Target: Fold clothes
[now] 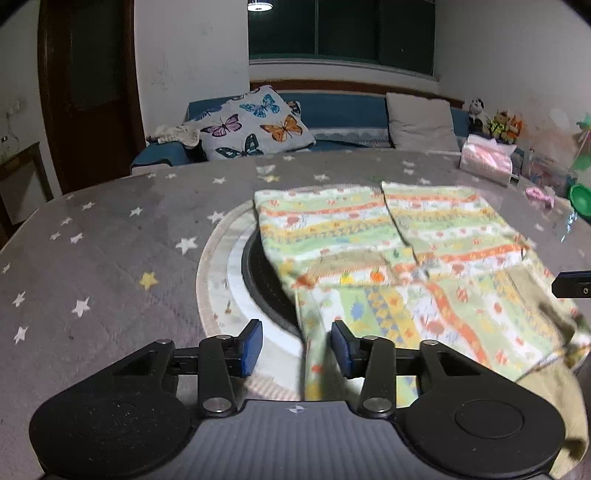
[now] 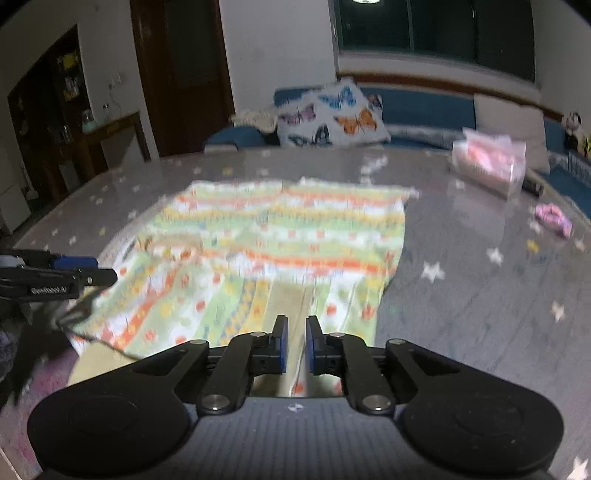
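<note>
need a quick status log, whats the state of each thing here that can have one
patterned garment: spread on the table, partly folded, near edge hanging off
left gripper: jaws apart, garment edge between the pads, not pinched
right gripper: closed to a narrow gap on the garment's near edge
door: shut
ceiling lamp: on

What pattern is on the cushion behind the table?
Colourful butterflies on white; the cushion shows best in the left wrist view.

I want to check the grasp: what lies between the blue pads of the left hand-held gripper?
In the left wrist view, a hanging strip of the patterned garment lies between the left hand-held gripper pads, not pinched.
</note>
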Tool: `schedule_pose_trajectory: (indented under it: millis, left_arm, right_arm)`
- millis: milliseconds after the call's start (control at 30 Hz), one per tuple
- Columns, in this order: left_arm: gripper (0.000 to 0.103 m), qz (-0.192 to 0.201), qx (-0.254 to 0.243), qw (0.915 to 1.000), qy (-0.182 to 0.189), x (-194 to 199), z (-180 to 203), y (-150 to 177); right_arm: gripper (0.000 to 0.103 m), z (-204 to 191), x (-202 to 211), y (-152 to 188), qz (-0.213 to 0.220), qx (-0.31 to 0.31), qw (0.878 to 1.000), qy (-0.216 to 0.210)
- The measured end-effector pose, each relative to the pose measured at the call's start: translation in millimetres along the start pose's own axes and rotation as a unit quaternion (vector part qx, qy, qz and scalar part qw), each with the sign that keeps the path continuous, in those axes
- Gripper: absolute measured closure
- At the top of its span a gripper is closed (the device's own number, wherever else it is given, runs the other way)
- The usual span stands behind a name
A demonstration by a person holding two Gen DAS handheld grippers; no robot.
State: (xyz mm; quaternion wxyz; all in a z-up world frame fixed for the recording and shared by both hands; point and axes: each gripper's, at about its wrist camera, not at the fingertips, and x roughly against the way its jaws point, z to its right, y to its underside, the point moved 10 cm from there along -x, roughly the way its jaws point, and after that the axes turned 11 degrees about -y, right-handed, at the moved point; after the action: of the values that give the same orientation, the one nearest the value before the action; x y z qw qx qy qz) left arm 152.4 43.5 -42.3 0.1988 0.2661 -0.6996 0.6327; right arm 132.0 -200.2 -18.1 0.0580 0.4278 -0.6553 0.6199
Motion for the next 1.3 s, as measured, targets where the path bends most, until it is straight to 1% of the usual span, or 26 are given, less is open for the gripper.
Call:
schedule_pose_trajectory:
  millis: [67, 200, 300, 367, 433, 467, 533, 567, 600, 667, 767, 900, 967, 1133, 1233, 1300]
  left_arm:
    - [0.062, 0.007, 0.000, 0.9999, 0.008, 1, 6, -7]
    - [0.063, 0.012, -0.019, 0.9993, 0.030, -3, 28, -16]
    - [0.064, 0.006, -0.037, 0.9988, 0.033, -15, 40, -16]
    - [0.064, -0.005, -0.041, 0.9987, 0.032, -25, 41, -13]
    - [0.064, -0.002, -0.043, 0.9986, 0.031, -24, 39, -13]
    - [0.064, 0.000, -0.043, 0.9986, 0.032, -21, 39, -14]
    - [0.066, 0.005, -0.043, 0.9985, 0.035, -15, 40, -16]
    - [0.065, 0.007, -0.043, 0.9984, 0.036, -12, 40, -17]
    - [0.065, 0.011, -0.044, 0.9981, 0.042, -9, 44, -18]
    - [0.065, 0.020, -0.050, 0.9970, 0.055, -1, 54, -20]
    - [0.064, 0.030, -0.073, 0.9940, 0.076, 8, 76, -18]
    - [0.064, 0.029, -0.119, 0.9895, 0.077, 7, 96, -3]
    - [0.064, 0.032, -0.130, 0.9884, 0.072, 9, 96, 2]
    - [0.061, 0.044, -0.130, 0.9880, 0.070, 28, 79, 3]
    - [0.061, 0.050, -0.145, 0.9861, 0.063, 43, 67, 10]
    - [0.059, 0.055, -0.161, 0.9836, 0.059, 53, 60, 17]
  right_arm:
    - [0.093, 0, -3, -6, 0.003, 0.004, 1.000, -0.005]
    - [0.093, -2, -20, -9, -0.003, 0.012, 1.000, -0.017]
    - [0.093, 1, -35, -8, -0.012, 0.014, 1.000, -0.018]
    - [0.093, 5, -43, -5, -0.019, 0.011, 1.000, -0.018]
    - [0.093, 6, -43, -4, -0.020, 0.011, 1.000, -0.021]
    - [0.092, 5, -41, -4, -0.021, 0.014, 0.999, -0.019]
    - [0.085, -1, -35, -5, -0.018, 0.024, 0.999, -0.020]
    - [0.078, -4, -33, -6, -0.015, 0.027, 0.999, -0.023]
    - [0.075, -8, -31, -6, -0.014, 0.030, 0.999, -0.027]
    - [0.075, -16, -30, -6, -0.013, 0.036, 0.999, -0.036]
    - [0.075, -32, -34, -4, -0.016, 0.049, 0.997, -0.055]
    - [0.074, -38, -41, 8, -0.036, 0.059, 0.996, -0.058]
    - [0.074, -39, -37, 12, -0.038, 0.063, 0.996, -0.057]
    - [0.074, -35, -21, 20, -0.041, 0.069, 0.995, -0.052]
    - [0.074, -32, -11, 31, -0.046, 0.077, 0.995, -0.047]
    - [0.074, -32, -4, 35, -0.047, 0.081, 0.994, -0.048]
